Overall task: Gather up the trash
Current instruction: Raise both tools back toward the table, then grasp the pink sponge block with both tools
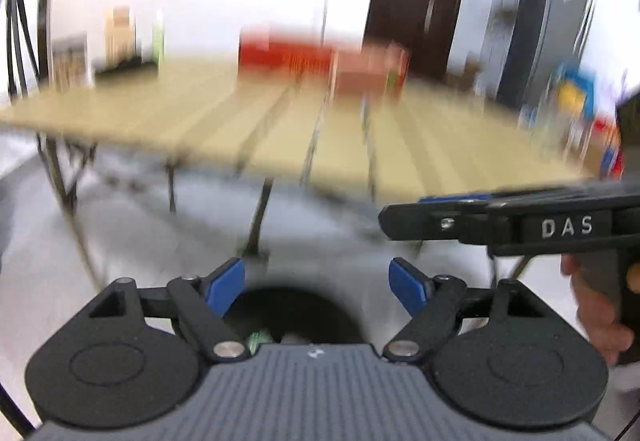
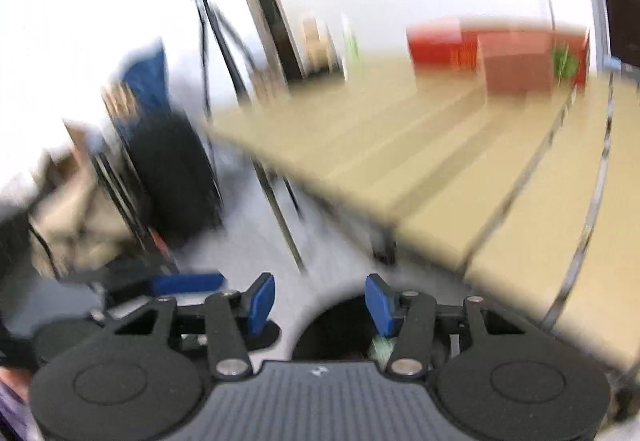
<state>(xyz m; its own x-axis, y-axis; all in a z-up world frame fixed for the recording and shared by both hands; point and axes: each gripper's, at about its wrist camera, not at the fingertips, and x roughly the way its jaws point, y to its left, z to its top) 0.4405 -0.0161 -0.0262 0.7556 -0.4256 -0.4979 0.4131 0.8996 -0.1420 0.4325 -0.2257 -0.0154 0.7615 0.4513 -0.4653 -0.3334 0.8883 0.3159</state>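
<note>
Both views are blurred by motion. My left gripper [image 1: 318, 291] is open and empty, held above a round dark bin opening [image 1: 296, 315] on the floor in front of the table. My right gripper [image 2: 320, 299] is open and empty too, over the same dark bin opening [image 2: 340, 329]. The right gripper's body [image 1: 520, 227] crosses the right side of the left wrist view, held by a hand. No piece of trash shows clearly; something small and green [image 1: 258, 339] lies just inside the bin's rim.
A tan slatted folding table [image 1: 320, 129] stands ahead, also in the right wrist view [image 2: 460, 145]. On its far side are a red box [image 1: 280, 55] and a brown box [image 2: 516, 65]. A dark door [image 1: 416, 13], a tripod [image 2: 216, 53] and a black bag [image 2: 172, 177] stand around.
</note>
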